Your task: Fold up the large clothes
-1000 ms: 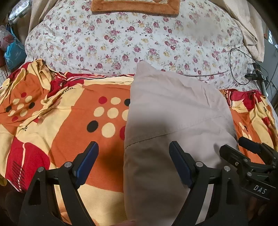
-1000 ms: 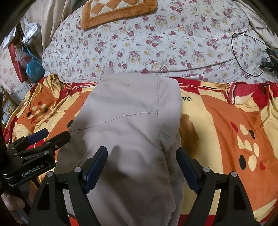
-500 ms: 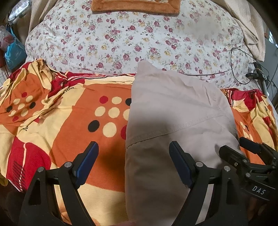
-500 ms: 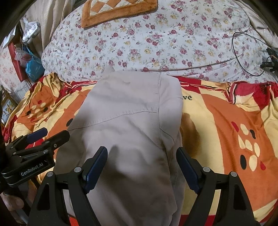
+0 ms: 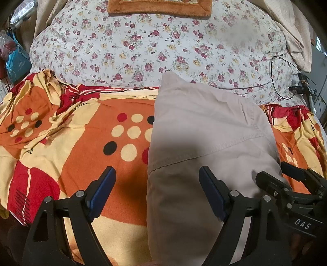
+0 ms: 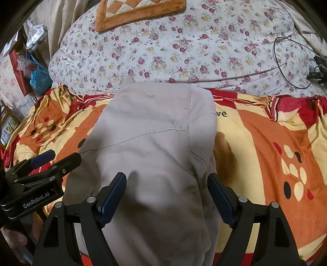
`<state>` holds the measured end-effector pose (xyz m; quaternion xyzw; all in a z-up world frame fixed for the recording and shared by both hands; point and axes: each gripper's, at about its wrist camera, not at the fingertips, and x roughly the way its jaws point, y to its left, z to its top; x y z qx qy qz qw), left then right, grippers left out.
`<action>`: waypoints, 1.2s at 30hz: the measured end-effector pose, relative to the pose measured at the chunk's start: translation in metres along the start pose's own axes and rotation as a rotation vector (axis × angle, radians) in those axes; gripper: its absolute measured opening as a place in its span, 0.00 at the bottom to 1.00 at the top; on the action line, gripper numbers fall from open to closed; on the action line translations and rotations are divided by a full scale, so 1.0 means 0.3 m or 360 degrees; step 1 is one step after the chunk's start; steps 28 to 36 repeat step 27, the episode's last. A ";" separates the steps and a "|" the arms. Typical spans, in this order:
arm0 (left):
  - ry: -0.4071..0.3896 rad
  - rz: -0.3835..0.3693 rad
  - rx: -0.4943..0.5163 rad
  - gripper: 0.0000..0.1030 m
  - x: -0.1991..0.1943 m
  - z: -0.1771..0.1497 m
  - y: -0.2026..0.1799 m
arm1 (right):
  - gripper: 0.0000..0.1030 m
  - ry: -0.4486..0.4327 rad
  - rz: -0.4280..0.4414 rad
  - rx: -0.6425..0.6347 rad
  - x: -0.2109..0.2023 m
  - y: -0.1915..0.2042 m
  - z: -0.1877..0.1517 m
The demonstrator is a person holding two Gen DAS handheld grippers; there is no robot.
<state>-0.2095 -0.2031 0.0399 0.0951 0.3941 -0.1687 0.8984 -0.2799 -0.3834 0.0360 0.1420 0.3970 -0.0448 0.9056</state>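
A beige folded garment (image 5: 204, 143) lies flat on the orange, red and cream blanket (image 5: 81, 163), its far end reaching the floral quilt. It also shows in the right wrist view (image 6: 151, 147). My left gripper (image 5: 157, 184) is open and empty, straddling the garment's left edge near its front. My right gripper (image 6: 167, 188) is open and empty above the garment's near right part. The right gripper shows at the right of the left wrist view (image 5: 286, 180). The left gripper shows at the left of the right wrist view (image 6: 55, 159).
A floral quilt (image 5: 153, 47) lies behind the blanket, with an orange mat (image 6: 139, 10) on it. A black cable (image 6: 286, 61) loops at the far right. Blue bags (image 6: 38, 77) hang at the left. The blanket (image 6: 265, 143) stretches to the right.
Both grippers have drifted very slightly; the garment lies as before. Both stay open.
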 end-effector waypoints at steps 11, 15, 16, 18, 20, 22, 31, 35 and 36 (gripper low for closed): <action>-0.0001 0.0005 0.0004 0.81 0.000 -0.004 -0.002 | 0.80 0.0012 0.0003 -0.0005 0.008 -0.002 0.001; 0.0003 0.0004 0.0006 0.81 0.002 -0.004 -0.003 | 0.80 0.0014 0.0004 -0.0006 0.011 -0.003 0.001; 0.0005 0.0003 0.0007 0.81 0.003 -0.004 -0.005 | 0.80 0.0016 0.0003 -0.0006 0.012 -0.003 0.002; 0.0006 0.0001 0.0009 0.81 0.004 -0.004 -0.007 | 0.80 0.0017 0.0003 -0.0005 0.013 -0.002 0.001; 0.0007 -0.0003 0.0009 0.81 0.005 -0.005 -0.007 | 0.80 0.0019 0.0002 -0.0008 0.014 -0.004 0.002; -0.0008 -0.0016 0.0020 0.81 0.004 -0.005 -0.010 | 0.80 0.0021 0.0001 -0.0011 0.017 -0.005 0.002; -0.0033 -0.0065 0.0020 0.81 0.001 0.007 0.011 | 0.80 0.0026 0.0003 -0.0013 0.022 -0.010 0.002; -0.0033 -0.0065 0.0020 0.81 0.001 0.007 0.011 | 0.80 0.0026 0.0003 -0.0013 0.022 -0.010 0.002; -0.0033 -0.0065 0.0020 0.81 0.001 0.007 0.011 | 0.80 0.0026 0.0003 -0.0013 0.022 -0.010 0.002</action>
